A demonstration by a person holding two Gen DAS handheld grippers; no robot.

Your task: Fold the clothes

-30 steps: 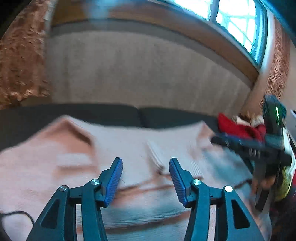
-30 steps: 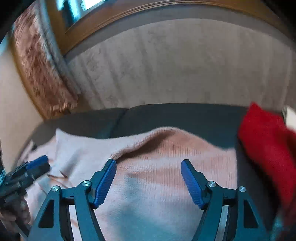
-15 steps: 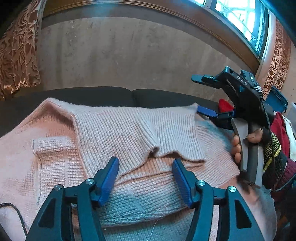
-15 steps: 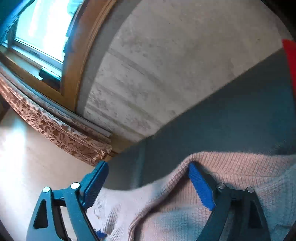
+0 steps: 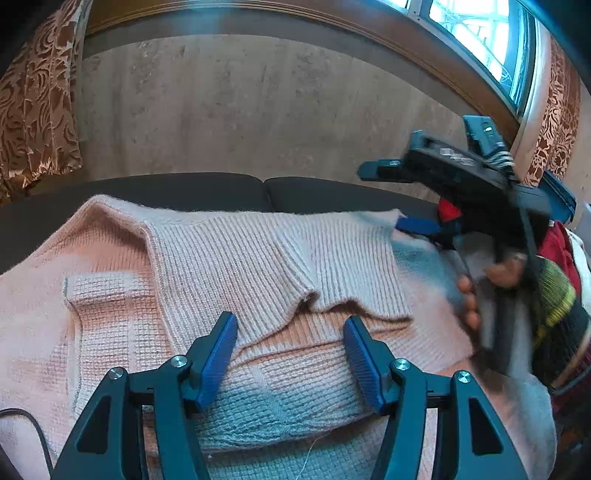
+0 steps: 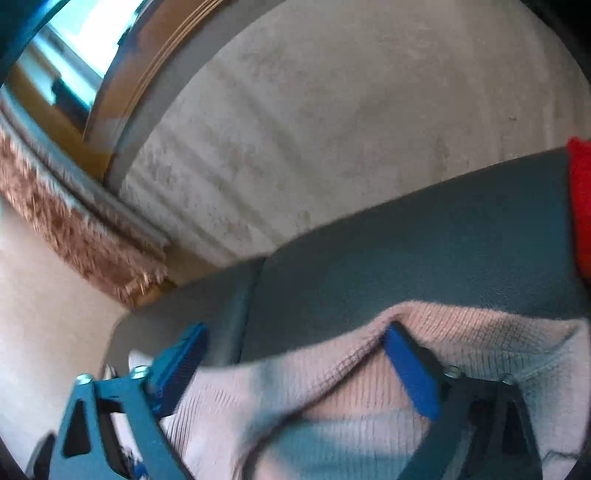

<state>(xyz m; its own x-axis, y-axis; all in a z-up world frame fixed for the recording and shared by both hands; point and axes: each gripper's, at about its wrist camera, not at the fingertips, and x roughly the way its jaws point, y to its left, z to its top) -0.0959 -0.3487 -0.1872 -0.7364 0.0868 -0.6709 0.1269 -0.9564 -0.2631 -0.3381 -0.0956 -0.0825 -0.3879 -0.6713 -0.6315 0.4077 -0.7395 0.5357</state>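
So the pink sweater (image 5: 229, 280) is spread flat over a dark couch (image 5: 184, 192), taking up most of the left wrist view, with a ribbed flap folded down across the middle and its loose edge dipping just ahead of the left gripper (image 5: 290, 354). That gripper sits low at 6 o'clock with its blue pads wide apart, nothing between them, hovering right above the knit. Over at 3 o'clock in the same view is the right gripper (image 5: 413, 199), a bit blurry, held in a hand (image 5: 480, 288) wearing a striped cuff, jaws apart: one finger is up in the air, the lower blue pad is right at the far right corner of the folded flap. From the right wrist view, the gripper (image 6: 291, 373) is tilted and spread wide, and its right pad (image 6: 410, 373) looks tucked under a raised fold of sweater (image 6: 369, 398), while the left pad (image 6: 177, 365) is off the fabric over the couch (image 6: 406, 258). Not clamped on anything as far as I can see. There's something red (image 6: 580, 206) at 3 o'clock on the couch, and a concrete wall (image 5: 258, 110) with a window (image 5: 476, 33) and patterned curtain (image 5: 33, 103) behind.
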